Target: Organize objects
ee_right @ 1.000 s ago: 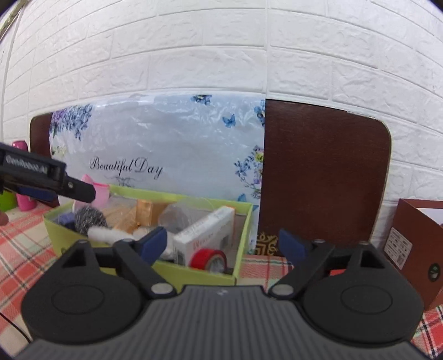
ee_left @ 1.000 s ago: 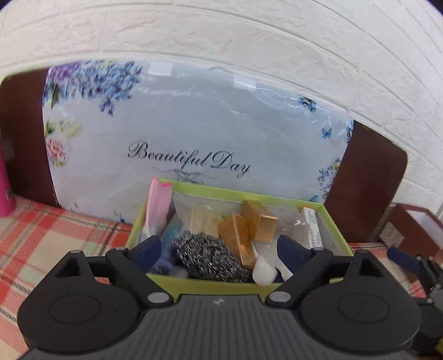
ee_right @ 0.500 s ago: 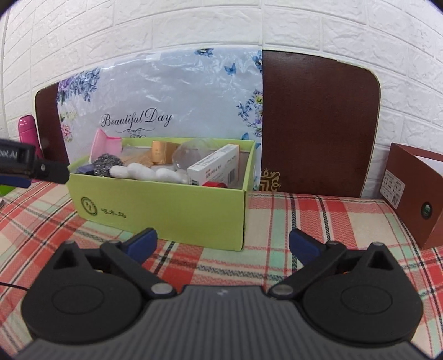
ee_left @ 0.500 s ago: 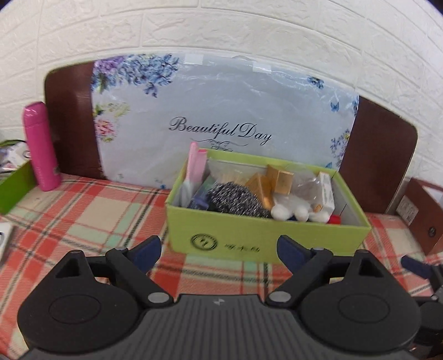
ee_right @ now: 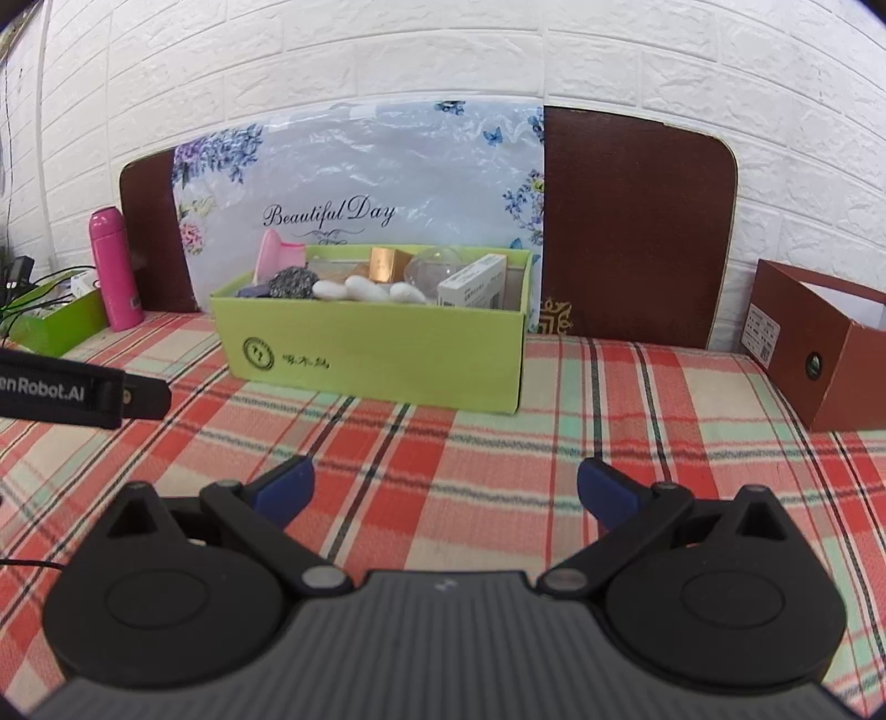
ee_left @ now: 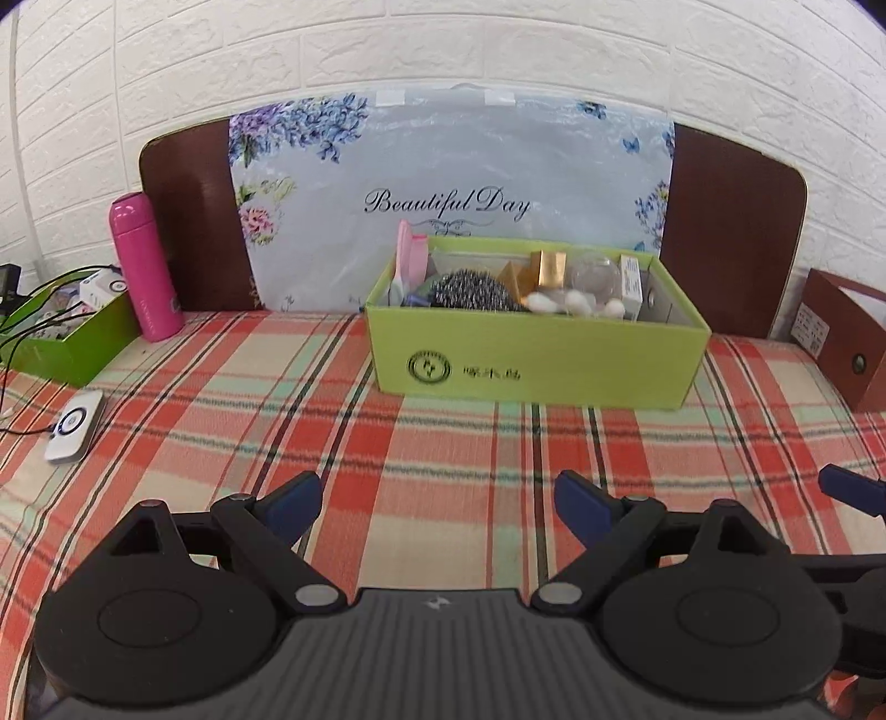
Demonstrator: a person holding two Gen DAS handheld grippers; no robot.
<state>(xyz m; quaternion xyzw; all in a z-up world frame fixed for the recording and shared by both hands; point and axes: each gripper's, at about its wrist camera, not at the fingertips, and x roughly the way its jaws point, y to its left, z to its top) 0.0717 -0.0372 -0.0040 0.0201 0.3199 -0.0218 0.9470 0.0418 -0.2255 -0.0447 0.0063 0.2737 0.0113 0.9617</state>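
- The green box (ee_left: 531, 360) stands on the plaid tablecloth (ee_left: 443, 443), towards the back, just in front of the floral "Beautiful Day" sheet (ee_left: 443, 183) that leans against the white brick wall (ee_left: 443, 50).
- The box is open on top and packed: a steel scourer (ee_left: 470, 291) left of middle, a pink item (ee_left: 410, 252) upright at the left end, gold packets (ee_left: 545, 268), white cotton-like pieces (ee_left: 576, 302) and a white carton (ee_left: 631, 282) near the right end.
- In the right wrist view the same box (ee_right: 376, 354) shows its front and right side, with the carton (ee_right: 470, 285) lying at an angle.
- The left gripper (ee_left: 437, 507) hovers above bare cloth well short of the box, its blue fingers (ee_left: 293, 501) spread wide with nothing between them.
- The right gripper (ee_right: 446, 490) is likewise above the cloth, fingers (ee_right: 606, 490) apart and holding nothing.
- A pink bottle (ee_left: 145, 266) stands upright at the left, beside a second green tray (ee_left: 72, 343) with cables.
- A small white device (ee_left: 75, 423) lies flat on the cloth near the left edge.
- A brown box (ee_right: 830, 360) sits at the far right.
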